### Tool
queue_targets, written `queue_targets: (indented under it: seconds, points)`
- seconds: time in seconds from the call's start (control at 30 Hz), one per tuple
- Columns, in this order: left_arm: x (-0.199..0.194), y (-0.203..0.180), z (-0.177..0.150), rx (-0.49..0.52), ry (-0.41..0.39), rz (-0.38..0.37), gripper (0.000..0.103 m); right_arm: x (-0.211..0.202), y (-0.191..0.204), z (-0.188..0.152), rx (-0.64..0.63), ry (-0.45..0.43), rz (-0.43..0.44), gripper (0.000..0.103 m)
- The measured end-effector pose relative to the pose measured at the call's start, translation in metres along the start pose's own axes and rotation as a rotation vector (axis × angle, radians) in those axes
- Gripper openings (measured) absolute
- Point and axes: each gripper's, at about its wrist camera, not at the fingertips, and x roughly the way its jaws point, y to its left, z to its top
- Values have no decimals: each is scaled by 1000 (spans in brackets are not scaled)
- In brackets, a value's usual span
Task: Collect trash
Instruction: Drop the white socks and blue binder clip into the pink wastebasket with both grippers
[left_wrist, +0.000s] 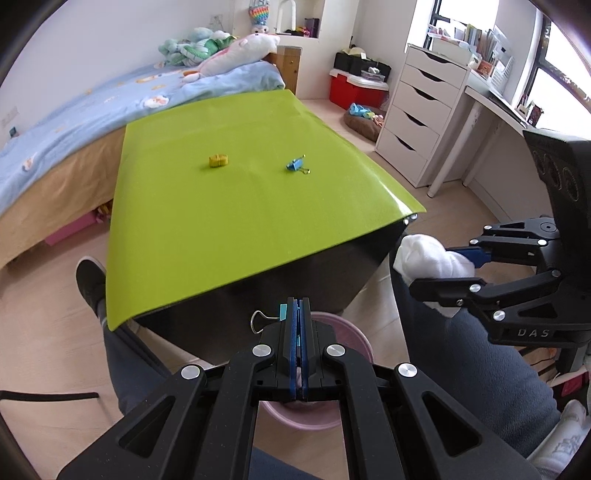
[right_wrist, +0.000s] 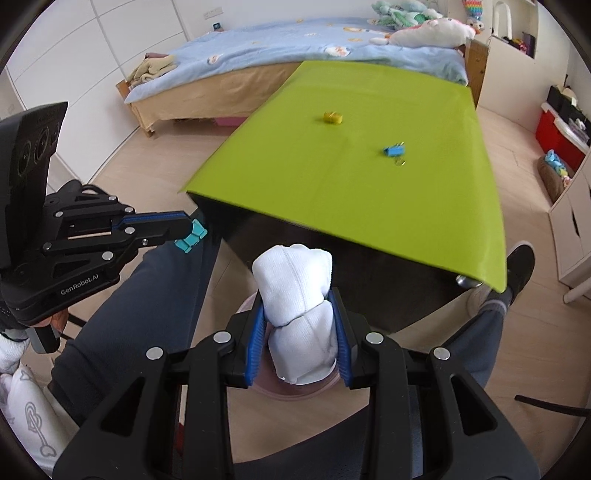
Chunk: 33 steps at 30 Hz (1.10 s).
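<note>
We see the green worktop (left_wrist: 236, 206) with open floor along its near edge, where a pink bin (left_wrist: 347, 332) sits between the person's knees — both grippers tilt down over it, we judge, to drop their loads. The right gripper (right_wrist: 301, 332) has its jaws pinching a rolled white cloth (right_wrist: 295, 273); the left gripper (left_wrist: 299, 306), jaws pressed together, nips a teal binder clip (right_wrist: 190, 236). A blue clip (left_wrist: 295, 164) and a yellow scrap (left_wrist: 218, 160) lie mid-worktop — well clear of every edge.

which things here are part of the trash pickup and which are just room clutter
Job:
- white cloth wad in right hand-held gripper
- teal binder clip in left hand-held gripper
- pink bin below
- blue binder clip, yellow binder clip on green table

Lying about:
- bed
- plush toys
- drawers
- red box
</note>
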Motion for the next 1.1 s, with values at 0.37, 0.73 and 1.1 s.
queue_targets:
  seconds: [0.37,0.73,1.1]
  points:
    - [-3,-1,-3,-2,3,-26,1,11,6,-1,8,15,55,61]
    - [4,-13,-3,27,29,-68,1,-5,-21,-4,90,-26,1,93]
    - [9,-15,-3,47,30,-24,92,-13,-32,-10,128,-42,-10,96]
